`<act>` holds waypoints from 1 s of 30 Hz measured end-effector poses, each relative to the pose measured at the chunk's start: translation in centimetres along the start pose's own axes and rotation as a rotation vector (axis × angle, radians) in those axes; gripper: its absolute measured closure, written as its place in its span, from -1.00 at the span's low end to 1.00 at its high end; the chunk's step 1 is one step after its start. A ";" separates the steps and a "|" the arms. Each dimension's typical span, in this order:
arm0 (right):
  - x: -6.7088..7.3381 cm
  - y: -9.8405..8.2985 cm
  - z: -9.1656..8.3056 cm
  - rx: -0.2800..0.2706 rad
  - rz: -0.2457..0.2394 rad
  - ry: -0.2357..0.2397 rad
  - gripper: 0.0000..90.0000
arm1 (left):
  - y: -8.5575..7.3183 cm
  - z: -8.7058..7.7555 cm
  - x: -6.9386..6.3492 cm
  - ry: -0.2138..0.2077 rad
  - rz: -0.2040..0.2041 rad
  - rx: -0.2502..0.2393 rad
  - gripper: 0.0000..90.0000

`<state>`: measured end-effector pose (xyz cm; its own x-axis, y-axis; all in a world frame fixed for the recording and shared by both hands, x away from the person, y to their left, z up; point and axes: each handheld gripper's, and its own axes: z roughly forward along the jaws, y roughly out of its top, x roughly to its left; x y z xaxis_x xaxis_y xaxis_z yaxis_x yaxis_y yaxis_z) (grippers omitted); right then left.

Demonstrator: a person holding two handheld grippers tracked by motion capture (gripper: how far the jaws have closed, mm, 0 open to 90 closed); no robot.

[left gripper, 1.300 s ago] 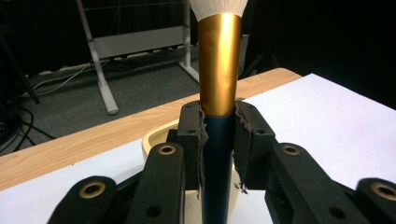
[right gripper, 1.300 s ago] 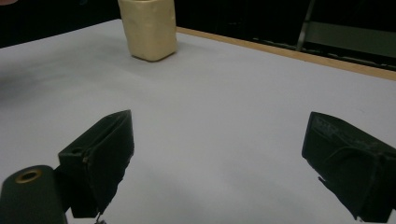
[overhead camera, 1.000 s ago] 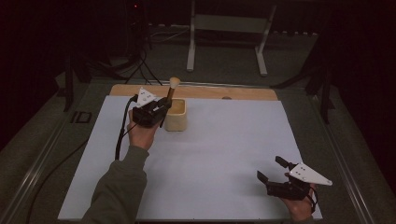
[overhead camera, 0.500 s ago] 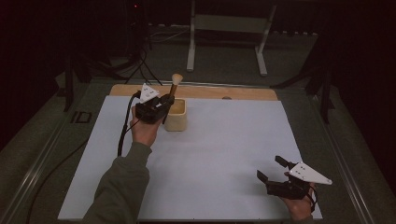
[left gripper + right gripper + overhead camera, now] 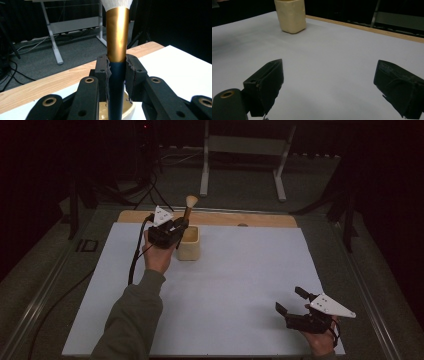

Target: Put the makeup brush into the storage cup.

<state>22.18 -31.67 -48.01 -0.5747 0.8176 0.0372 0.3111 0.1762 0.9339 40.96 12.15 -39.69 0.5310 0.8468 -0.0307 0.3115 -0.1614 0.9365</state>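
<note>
A makeup brush (image 5: 189,205) with a dark blue handle, gold ferrule and pale bristles stands upright over a cream cup (image 5: 189,245) at the far left of the white mat. My left gripper (image 5: 181,226) is shut on the handle just below the ferrule. In the left gripper view its pads (image 5: 131,72) press both sides of the brush (image 5: 117,37), and the cup's rim (image 5: 128,110) lies under it. My right gripper (image 5: 291,300) rests low at the near right of the mat, open, with nothing between its jaws. The right gripper (image 5: 329,80) view has the cup (image 5: 290,16) far off.
The white mat (image 5: 240,285) lies on a wooden board whose far strip (image 5: 260,219) is bare. A cable (image 5: 134,265) trails from the left gripper along the forearm. A metal stand (image 5: 242,160) is on the floor beyond the table. Dark surroundings on all sides.
My left hand has edged slightly farther toward the cup, carrying the brush with it; the brush head sits a little higher. The right gripper has kept still.
</note>
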 end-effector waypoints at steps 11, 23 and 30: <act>0.0 0.0 0.0 -0.001 0.002 0.001 -0.80 | 1.0 0.5 0.7 0.021 -0.004 -0.016 0.67; 0.0 0.0 -0.1 -0.002 0.003 0.000 -0.80 | 2.1 1.3 0.9 0.033 0.010 -0.034 0.67; 0.0 0.1 -0.1 -0.005 0.001 0.003 -0.80 | 2.0 2.1 0.9 0.039 0.010 -0.034 0.67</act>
<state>22.11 -31.76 -47.91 -0.5762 0.8163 0.0395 0.3081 0.1722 0.9357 43.70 11.50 -38.55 0.5027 0.8644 -0.0085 0.2795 -0.1532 0.9478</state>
